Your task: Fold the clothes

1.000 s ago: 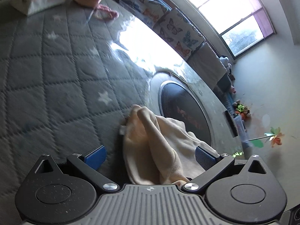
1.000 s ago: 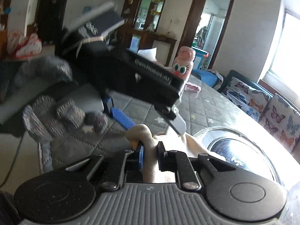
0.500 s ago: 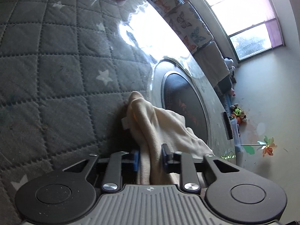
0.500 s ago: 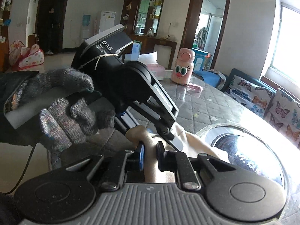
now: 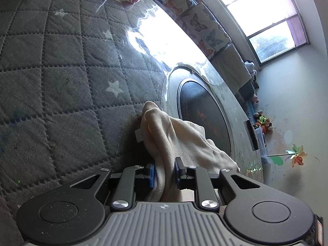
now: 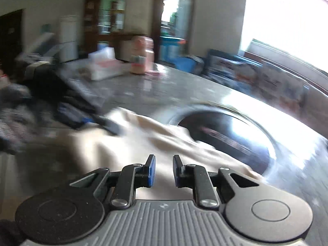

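Cloth, a cream garment [image 5: 164,135], is lying bunched on the quilted grey table cover [image 5: 61,82], its far edge lapping over the round dark glass inset [image 5: 203,121] in the tabletop. The left gripper [image 5: 164,172] is pointing down at a slant toward the table, and its blue-padded fingers [image 5: 152,174] are pinching a raised fold of the garment between them, having closed from wide apart onto that fold. In the right wrist view, which is heavily blurred, the right gripper [image 6: 163,171] is also tilting downward over the near part of the cream garment [image 6: 143,139]; its jaws have just been opening slightly and are standing at a narrow gap with no fold visibly between the pads, the cloth lying below them. The left gripper [image 6: 82,112] is showing there only as a dark smear at the left edge of the cloth, beside a grey gloved hand [image 6: 14,106]. A pink bottle [image 6: 142,55] and a white tissue pack [image 6: 104,63] are standing at the far side of the table.
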